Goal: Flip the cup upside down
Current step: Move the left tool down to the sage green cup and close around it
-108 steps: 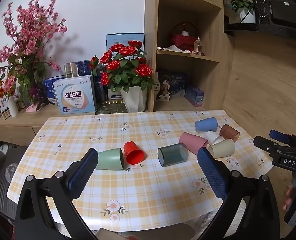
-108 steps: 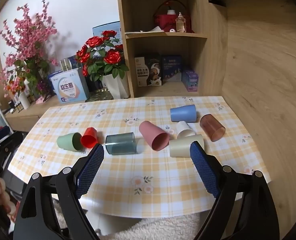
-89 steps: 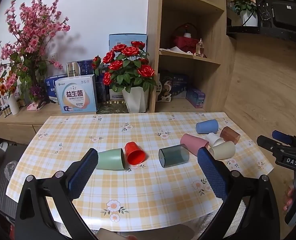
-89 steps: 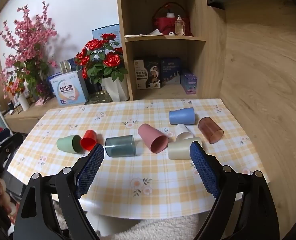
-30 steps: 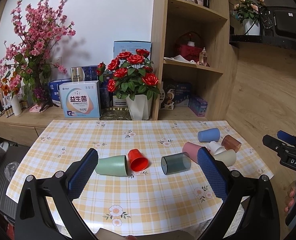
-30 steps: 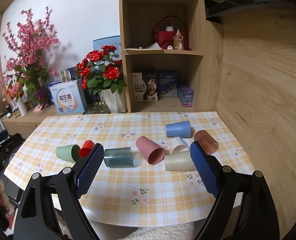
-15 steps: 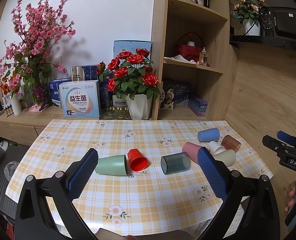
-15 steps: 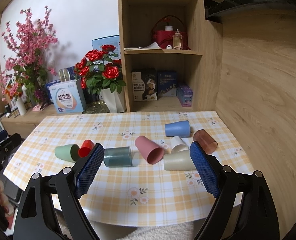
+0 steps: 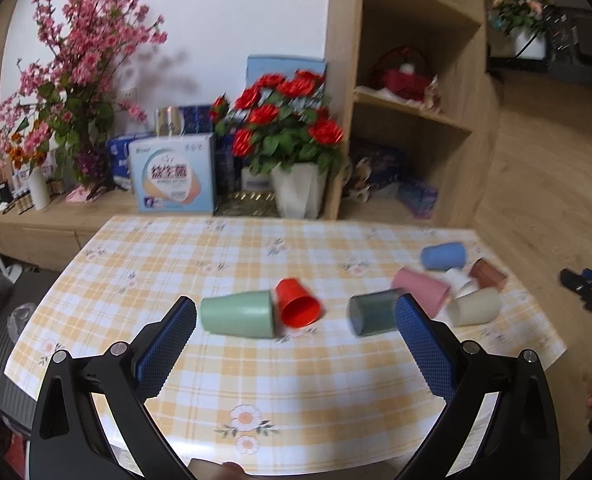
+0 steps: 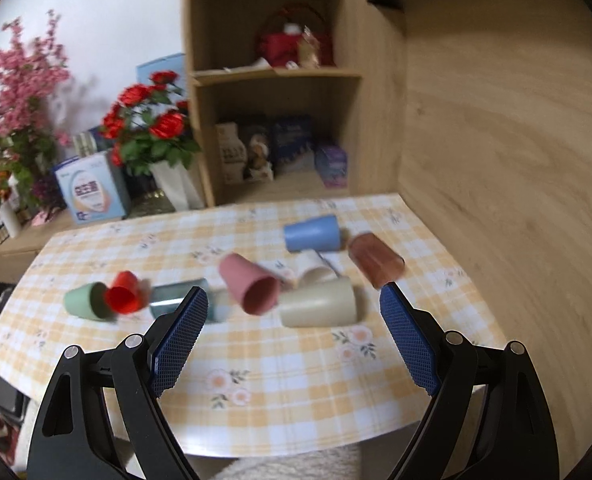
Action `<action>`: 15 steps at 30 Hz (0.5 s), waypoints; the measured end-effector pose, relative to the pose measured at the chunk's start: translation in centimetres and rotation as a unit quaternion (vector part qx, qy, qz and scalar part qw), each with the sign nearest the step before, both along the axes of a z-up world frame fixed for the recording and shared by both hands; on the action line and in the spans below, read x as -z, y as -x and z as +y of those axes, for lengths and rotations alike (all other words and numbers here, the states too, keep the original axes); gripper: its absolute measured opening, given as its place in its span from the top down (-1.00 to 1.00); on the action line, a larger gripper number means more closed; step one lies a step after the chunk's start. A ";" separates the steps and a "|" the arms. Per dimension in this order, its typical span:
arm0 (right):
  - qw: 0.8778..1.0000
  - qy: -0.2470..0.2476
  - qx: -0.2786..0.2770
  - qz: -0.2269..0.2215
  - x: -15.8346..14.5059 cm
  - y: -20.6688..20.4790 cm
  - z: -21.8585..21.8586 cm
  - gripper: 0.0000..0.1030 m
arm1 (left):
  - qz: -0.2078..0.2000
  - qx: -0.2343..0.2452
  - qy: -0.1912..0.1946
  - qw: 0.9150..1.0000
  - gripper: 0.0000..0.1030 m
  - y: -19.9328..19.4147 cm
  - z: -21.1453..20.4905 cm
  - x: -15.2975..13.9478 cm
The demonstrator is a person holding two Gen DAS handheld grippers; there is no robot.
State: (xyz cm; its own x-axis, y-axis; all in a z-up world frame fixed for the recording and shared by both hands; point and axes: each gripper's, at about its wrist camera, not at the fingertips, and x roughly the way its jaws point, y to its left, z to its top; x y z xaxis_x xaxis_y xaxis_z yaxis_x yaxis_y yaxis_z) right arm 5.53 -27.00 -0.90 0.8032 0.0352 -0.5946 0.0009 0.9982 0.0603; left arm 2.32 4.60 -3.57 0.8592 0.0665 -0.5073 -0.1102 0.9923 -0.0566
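Both tongs gape wide and empty: left tongs (image 9: pixel 296 322) face the green cup (image 9: pixel 238 314) lying at 11 o'clock; right tongs (image 10: pixel 294 320) frame the beige cup (image 10: pixel 319 308) on the tabletop (image 10: pixel 296 400).

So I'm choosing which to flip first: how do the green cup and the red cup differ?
The green cup is pale, larger and lies side-on; the red cup is bright, smaller and turns its mouth toward the camera. Green lies left of red, its mouth against it. Both lie on their sides on the table, ungripped.
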 end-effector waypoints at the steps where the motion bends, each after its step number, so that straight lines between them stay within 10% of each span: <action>1: 1.000 0.001 0.006 0.006 0.5 -0.4 -0.4 -0.70 | 0.011 -0.003 -0.001 1.000 -0.88 -0.5 0.5 0.6; 9: 0.997 -0.035 0.036 0.065 6.1 -3.9 -2.5 -0.70 | 0.098 -0.022 0.047 0.994 -0.88 -4.0 4.1 5.5; 15: 0.995 -0.041 0.021 0.087 8.8 -5.2 -1.9 -0.70 | 0.154 -0.064 0.160 0.973 -0.88 -6.9 7.9 8.2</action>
